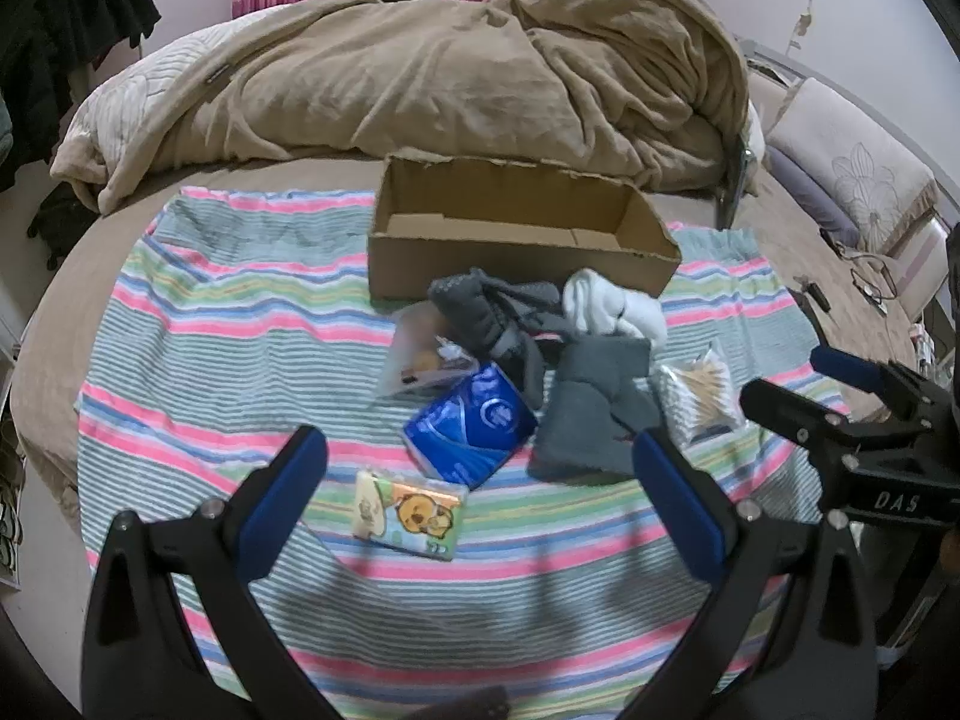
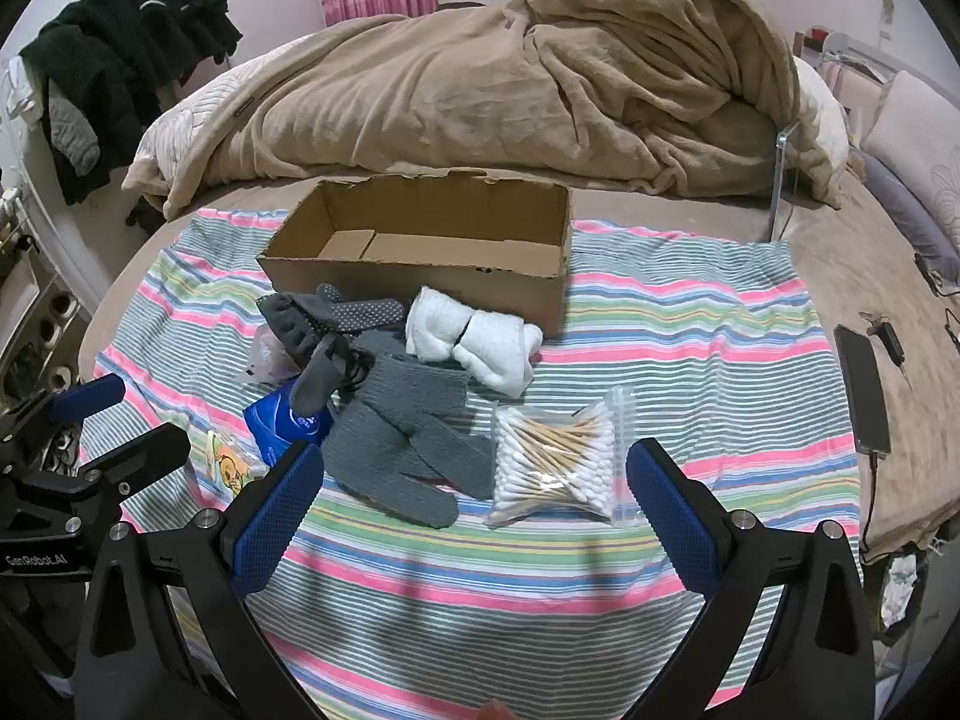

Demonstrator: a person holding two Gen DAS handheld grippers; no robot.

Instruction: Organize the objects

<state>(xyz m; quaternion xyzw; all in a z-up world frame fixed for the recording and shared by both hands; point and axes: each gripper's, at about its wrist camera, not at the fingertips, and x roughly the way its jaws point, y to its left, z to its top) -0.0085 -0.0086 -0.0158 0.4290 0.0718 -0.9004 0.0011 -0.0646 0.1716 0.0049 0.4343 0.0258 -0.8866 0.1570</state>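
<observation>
An empty open cardboard box [image 1: 516,228] [image 2: 432,252] stands on a striped cloth [image 1: 240,324] [image 2: 690,330]. In front of it lie dark grey dotted socks [image 1: 480,312] [image 2: 336,315], white socks [image 1: 612,303] [image 2: 474,339], plain grey socks [image 1: 588,414] [image 2: 408,438], a bag of cotton swabs [image 1: 702,396] [image 2: 558,456], a blue tissue pack [image 1: 468,423] [image 2: 288,420], a cartoon tissue pack [image 1: 411,513] [image 2: 231,468] and a clear plastic bag [image 1: 420,354] [image 2: 267,354]. My left gripper [image 1: 480,474] is open and empty above the tissue packs. My right gripper [image 2: 474,492] [image 1: 792,384] is open and empty above the grey socks and swabs.
A rumpled tan blanket [image 1: 450,78] [image 2: 510,90] lies behind the box. A phone on a cable [image 2: 861,396] and pillows [image 1: 852,162] are at the right. Dark clothes [image 2: 132,60] hang at the left. The bed's edge runs close on both sides.
</observation>
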